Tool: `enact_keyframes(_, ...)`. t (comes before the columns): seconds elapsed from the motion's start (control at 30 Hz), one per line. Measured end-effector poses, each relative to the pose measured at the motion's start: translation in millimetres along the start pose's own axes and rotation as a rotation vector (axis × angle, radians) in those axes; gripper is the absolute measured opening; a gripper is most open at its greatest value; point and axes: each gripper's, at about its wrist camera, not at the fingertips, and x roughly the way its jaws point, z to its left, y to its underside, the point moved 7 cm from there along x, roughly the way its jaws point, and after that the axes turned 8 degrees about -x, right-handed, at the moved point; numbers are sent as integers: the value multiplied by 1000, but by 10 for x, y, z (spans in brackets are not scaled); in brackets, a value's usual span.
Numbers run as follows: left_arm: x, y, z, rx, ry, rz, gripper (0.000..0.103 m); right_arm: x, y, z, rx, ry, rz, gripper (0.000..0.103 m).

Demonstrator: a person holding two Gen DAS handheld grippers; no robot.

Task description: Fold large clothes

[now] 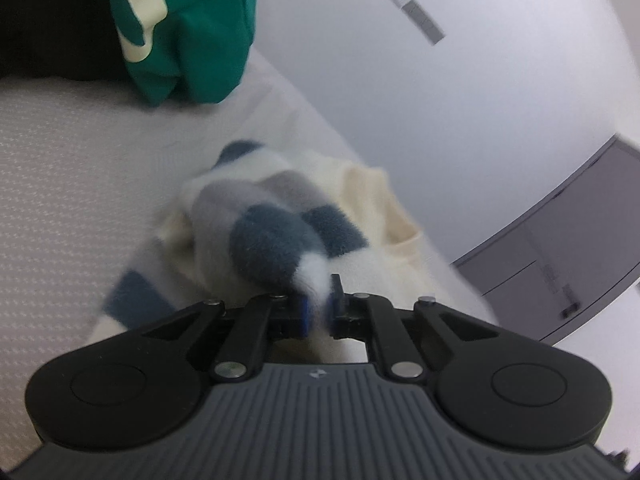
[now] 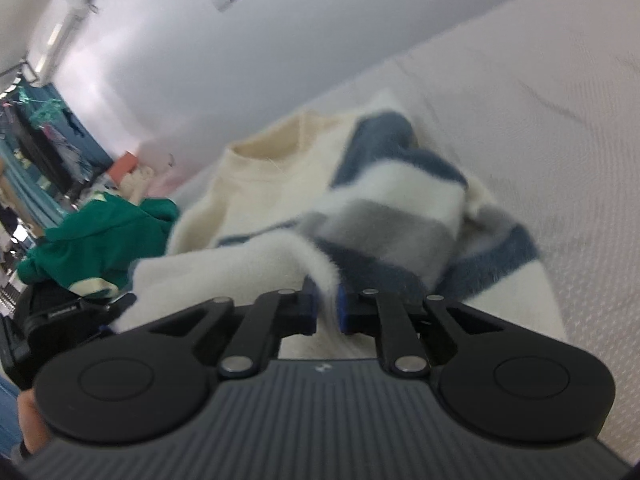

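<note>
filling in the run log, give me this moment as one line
task: fold large clothes | left gripper: shut on striped sweater | right gripper: shut on striped sweater | surface: bed | nearby: green garment

No legible text in either view. Small pale logo mark on each gripper body: left gripper (image 1: 316, 316), right gripper (image 2: 327, 312). Faint lettering on black device (image 2: 60, 312), unreadable.

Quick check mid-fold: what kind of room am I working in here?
Probably a bedroom at home: the striped sweater lies on a white quilted mattress, a green garment sits nearby, grey cabinets line the wall, and clothes hang at the far end.
</note>
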Motion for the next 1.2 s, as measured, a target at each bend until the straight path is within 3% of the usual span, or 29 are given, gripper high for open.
enact_keyframes(0.1,93,92,-12,75,-85,15,10,157,45,-55,-4,35,45,13)
enact_keyframes(0.27,268,189,52,136,-164,64,11,325,86,9,-101,94,70,11)
enact_keyframes(0.63,409,225,79,198,-200,73,12,347,81,130,-245,176,81,13)
enact_keyframes(0.73,359,227,28,227,-219,74,28,310,88,158,-269,187,76,14)
enact_keyframes(0.8,338,250,-38,246,-204,84,48,295,83,182,-271,191,73,15)
enact_keyframes(0.83,332,261,-70,256,-202,85,50,274,77,190,-270,193,72,15)
enact_keyframes(0.93,279,316,-191,309,-211,83,51,224,69,231,-283,212,69,30)
enact_keyframes(1.0,228,348,-273,340,-213,77,52,170,68,251,-285,203,61,54)
enact_keyframes(1.07,160,372,-348,365,-216,71,52,111,69,279,-284,190,50,66)
enact_keyframes(1.2,15,431,-446,387,-208,72,52,-29,63,376,-329,197,27,67)
